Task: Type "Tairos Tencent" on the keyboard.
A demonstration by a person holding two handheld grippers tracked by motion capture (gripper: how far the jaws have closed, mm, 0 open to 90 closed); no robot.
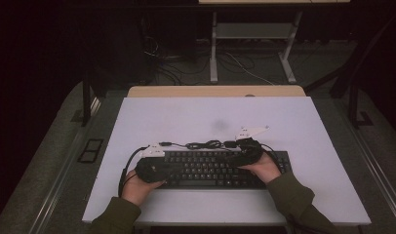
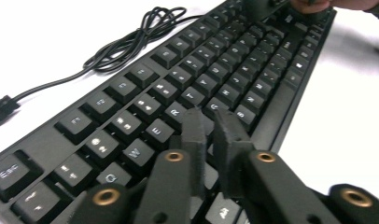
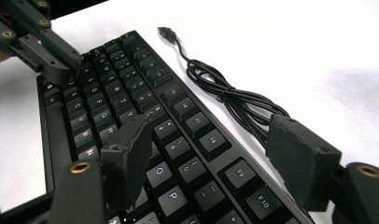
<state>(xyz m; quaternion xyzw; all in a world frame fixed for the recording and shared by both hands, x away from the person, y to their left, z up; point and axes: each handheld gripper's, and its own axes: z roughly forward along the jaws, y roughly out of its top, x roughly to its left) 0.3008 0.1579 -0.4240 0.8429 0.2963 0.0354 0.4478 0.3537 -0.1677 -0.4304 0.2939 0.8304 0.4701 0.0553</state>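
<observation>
I have both grippers down on the black keyboard (image 1: 213,168), which lies flat on the white counter (image 1: 186,117) near my edge, long side across. Its cable (image 1: 206,144) is bunched in loose loops just behind the back edge, with the USB plug (image 3: 166,32) lying free on the counter.

In the left gripper view, the left gripper (image 2: 211,116) has its jaws drawn almost together, with nothing pinched between them. The tips sit just over the letter rows near the R and T keys; I cannot tell whether they actually touch a keycap. From above it sits at the keyboard's left end (image 1: 149,168).

The right gripper (image 3: 206,154) stands with its jaws apart and holds nothing. One jaw hangs over the letter keys, the other beyond the function row, over the counter beside the cable. In the high view it is at the right end (image 1: 247,151).

I read this as key pressing or poking: the left, with its narrowed tip, works as a finger, while the right waits or steadies. The next move calls for a short, straight press on a single key. The tip is about as wide as a keycap, so drifting sideways would catch a neighbour. The right gripper should stay clear of the cable loops.
</observation>
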